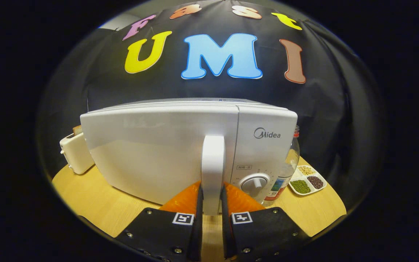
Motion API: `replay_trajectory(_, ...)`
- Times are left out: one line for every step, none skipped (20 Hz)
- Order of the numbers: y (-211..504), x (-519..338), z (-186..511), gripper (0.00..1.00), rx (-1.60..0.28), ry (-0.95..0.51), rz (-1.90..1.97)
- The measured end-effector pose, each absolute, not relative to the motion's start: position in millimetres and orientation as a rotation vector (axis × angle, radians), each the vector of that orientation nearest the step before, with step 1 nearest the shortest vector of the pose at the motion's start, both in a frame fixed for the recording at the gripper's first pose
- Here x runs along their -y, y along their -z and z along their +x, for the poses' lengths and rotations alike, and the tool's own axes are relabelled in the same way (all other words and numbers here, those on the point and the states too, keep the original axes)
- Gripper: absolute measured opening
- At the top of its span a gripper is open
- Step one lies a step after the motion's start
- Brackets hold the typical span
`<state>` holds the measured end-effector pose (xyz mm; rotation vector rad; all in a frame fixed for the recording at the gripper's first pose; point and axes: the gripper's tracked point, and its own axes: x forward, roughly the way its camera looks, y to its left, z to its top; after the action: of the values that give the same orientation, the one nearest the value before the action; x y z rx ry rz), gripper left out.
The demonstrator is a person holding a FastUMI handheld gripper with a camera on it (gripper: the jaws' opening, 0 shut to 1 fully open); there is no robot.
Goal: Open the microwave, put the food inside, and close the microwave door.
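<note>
A white microwave (151, 153) stands on the wooden table (96, 203) right in front of me. Its door looks closed or nearly so. A tall white vertical handle (213, 171) sits at the door's right side, next to the control panel with a round dial (255, 183). My gripper (212, 198) has the lower part of the handle between its two fingers (198, 198), which press on it from left and right. No food shows between the fingers.
A cream toaster (75, 153) stands left of the microwave. Right of it is a clear glass jar (286, 167), and beyond that a white divided dish (307, 181) with beans and grains near the table's right edge.
</note>
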<state>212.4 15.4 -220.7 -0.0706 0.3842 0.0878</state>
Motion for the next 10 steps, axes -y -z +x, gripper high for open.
replay_trajectory(222.0, -14.1, 211.7, 0.23, -0.392, -0.094, -0.066)
replay_trajectory(222.3, -13.3, 212.7, 0.23, -0.396, -0.098, -0.044)
replay_trajectory(220.5, -14.1, 210.9, 0.12, -0.393, -0.101, -0.040)
replay_trajectory(220.6, -15.1, 211.2, 0.12, -0.397, -0.104, -0.040)
replay_trajectory(220.6, -16.7, 211.2, 0.12, -0.397, -0.108, -0.039)
replay_trajectory(220.4, -17.0, 211.0, 0.12, -0.398, -0.113, -0.038)
replay_trajectory(220.8, -17.0, 210.3, 0.12, -0.399, -0.117, -0.037)
replay_trajectory(220.7, -17.6, 210.0, 0.12, -0.397, -0.119, -0.044)
replay_trajectory(220.3, -16.3, 210.3, 0.12, -0.392, -0.120, -0.064)
replay_trajectory(219.5, -15.6, 210.7, 0.12, -0.387, -0.120, -0.074)
